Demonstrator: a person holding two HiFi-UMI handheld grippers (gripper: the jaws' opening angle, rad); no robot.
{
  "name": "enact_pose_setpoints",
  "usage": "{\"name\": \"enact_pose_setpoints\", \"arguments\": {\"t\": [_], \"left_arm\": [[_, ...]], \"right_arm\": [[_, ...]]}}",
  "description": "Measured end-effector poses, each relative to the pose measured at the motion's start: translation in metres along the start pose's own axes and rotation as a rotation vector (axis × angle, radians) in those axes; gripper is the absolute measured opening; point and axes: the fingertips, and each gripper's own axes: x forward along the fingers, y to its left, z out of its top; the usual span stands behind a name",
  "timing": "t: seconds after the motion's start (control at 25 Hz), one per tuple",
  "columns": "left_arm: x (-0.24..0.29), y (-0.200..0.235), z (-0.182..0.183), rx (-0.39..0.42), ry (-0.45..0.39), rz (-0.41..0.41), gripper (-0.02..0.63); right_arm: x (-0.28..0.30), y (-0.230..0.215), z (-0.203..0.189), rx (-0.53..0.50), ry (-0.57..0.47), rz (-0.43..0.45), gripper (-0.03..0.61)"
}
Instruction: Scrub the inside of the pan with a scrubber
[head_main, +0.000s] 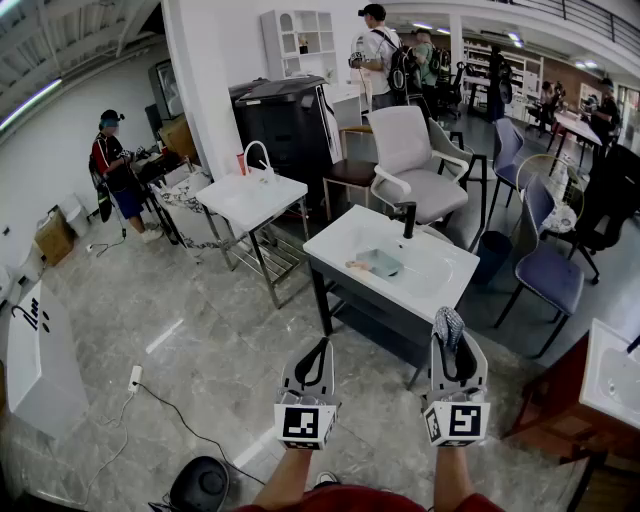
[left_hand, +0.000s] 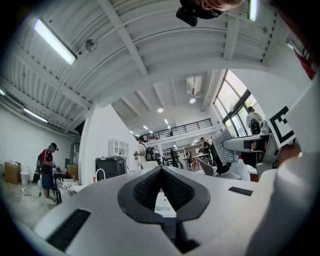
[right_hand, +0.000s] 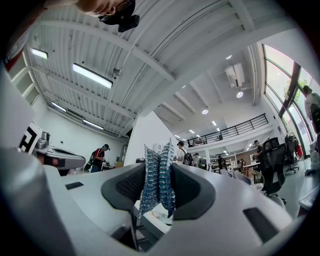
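- Silvery mesh scrubber (right_hand: 158, 172), pinched upright in right gripper (head_main: 449, 338).
- Left gripper (head_main: 319, 350): jaws together, nothing between.
- White sink (head_main: 440, 272) ahead, well apart from both grippers; greyish item in its basin, likely the pan (head_main: 380, 263).
- Step: approach; scrubbing not begun. Next: carry scrubber down into pan.

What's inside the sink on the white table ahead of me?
In the sink lies a flat grey-green item, perhaps the pan, with a small pale thing at its left; both are too small to identify. Whatever lies beneath them is covered.
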Motion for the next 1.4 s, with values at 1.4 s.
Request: {"name": "enact_pose_setpoints", "arguments": {"t": [1.4], "left_arm": [[-0.056, 0.135, -0.03, -0.016, -0.02, 0.07, 0.011]], "right_arm": [[0.047, 0.151, -0.026, 0.085, 0.068, 0.122, 0.172]]}}
